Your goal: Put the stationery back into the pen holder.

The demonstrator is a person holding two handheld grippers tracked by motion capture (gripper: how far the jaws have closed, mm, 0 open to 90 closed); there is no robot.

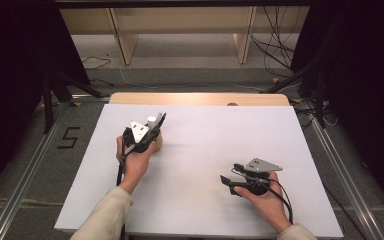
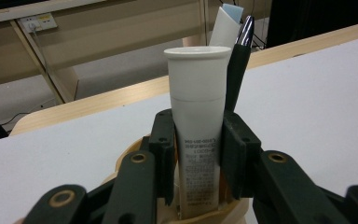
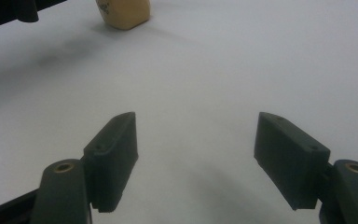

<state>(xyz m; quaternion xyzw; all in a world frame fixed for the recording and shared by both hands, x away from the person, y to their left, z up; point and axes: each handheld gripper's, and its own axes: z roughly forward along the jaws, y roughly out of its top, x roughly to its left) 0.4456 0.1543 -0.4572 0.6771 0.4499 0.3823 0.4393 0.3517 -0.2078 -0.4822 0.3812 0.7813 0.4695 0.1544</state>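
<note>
In the left gripper view, the left gripper [image 2: 198,154] has its two black jaws pressed against the sides of a white plastic tube with a flat cap and fine printed text [image 2: 198,121], clamping it upright. The tube stands in a pale wooden holder cup [image 2: 121,161], whose rim shows just under the jaws. Right behind the tube, in the same cup, rise a dark pen with a shiny tip [image 2: 237,70] and a white, blue-edged rolled piece [image 2: 224,25]; none of this detail can be made out from above.

The right gripper view shows the right gripper [image 3: 196,158] with its jaws spread wide apart and bare white table surface [image 3: 214,70] between them. Farther off, at the top of that view, sits the tan base of the wooden cup.

From the high view, the person's right hand [image 1: 265,197] holds its gripper low on the near right of the white sheet, well apart from the cup. The left hand [image 1: 135,160] holds its gripper at the cup on the left-centre, with the tube's white cap poking up. Beyond the table lie grey floor and cables [image 1: 275,45].
</note>
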